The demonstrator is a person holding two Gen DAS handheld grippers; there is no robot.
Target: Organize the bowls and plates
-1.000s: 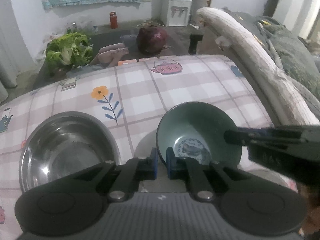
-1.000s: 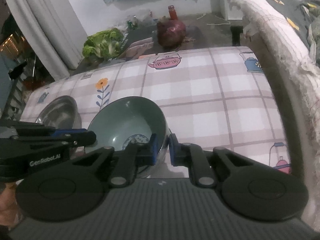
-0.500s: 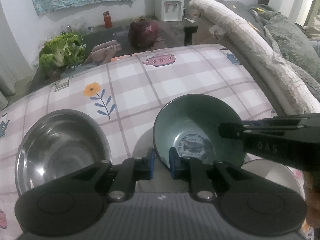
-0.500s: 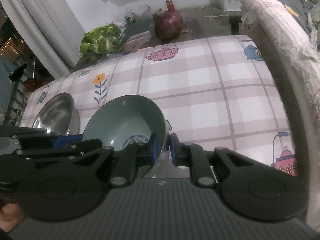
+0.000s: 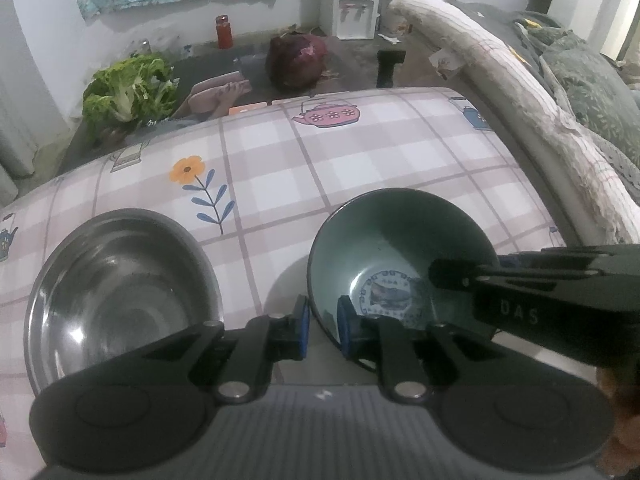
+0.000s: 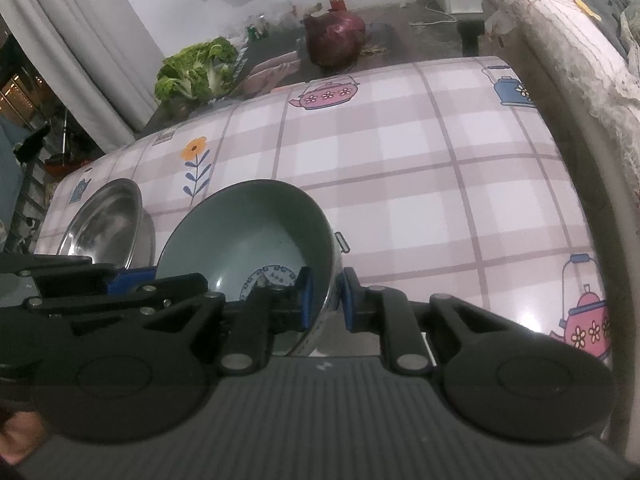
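Dim, flat indoor light with a cool cast leaves both fisheye views soft and slightly grainy, their edges bowed and corners dark, while a pale glare streaks the round stainless steel bowl (image 5: 120, 292) and a faint shadow spreads beside the teal enamel bowl (image 5: 400, 256).

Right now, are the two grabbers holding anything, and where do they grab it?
Yes. Both hold the green bowl by its rim: the left gripper pinches the rim on one side, and the right gripper the opposite side, jaws shut on it.

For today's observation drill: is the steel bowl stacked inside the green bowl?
No, the steel bowl sits apart on the tablecloth, beside the green bowl.
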